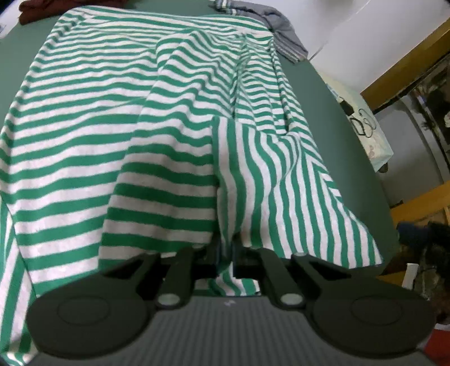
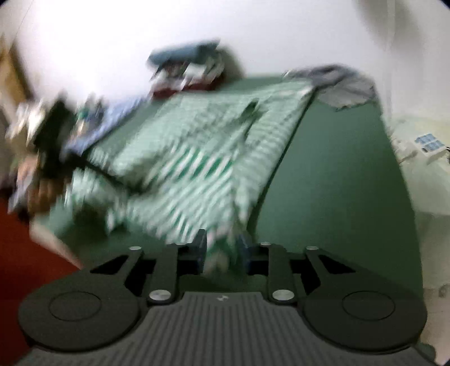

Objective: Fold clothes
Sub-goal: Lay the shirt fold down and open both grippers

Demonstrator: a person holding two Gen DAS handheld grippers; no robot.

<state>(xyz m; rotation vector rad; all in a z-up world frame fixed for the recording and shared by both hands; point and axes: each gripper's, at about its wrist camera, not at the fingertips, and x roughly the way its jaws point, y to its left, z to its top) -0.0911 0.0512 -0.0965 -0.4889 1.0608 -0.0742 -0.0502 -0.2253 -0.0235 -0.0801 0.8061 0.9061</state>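
A green-and-white striped shirt (image 1: 118, 135) lies spread over the green table (image 1: 346, 157), with one side folded over in loose creases. Its near edge is pinched in my left gripper (image 1: 227, 249), which is shut on the cloth at the bottom of the left wrist view. The right wrist view is blurred by motion. There the same striped shirt (image 2: 197, 157) stretches from the far side toward my right gripper (image 2: 222, 246), whose fingers (image 2: 201, 247) hold a bunch of its fabric low over the green table (image 2: 323, 183).
A grey garment (image 1: 284, 31) and a dark red one (image 1: 42, 11) lie at the table's far end. A pile of clothes (image 2: 191, 70) sits by the white wall. The table edge drops off to the right, beside a pale cloth-covered surface (image 1: 371, 132) with small items.
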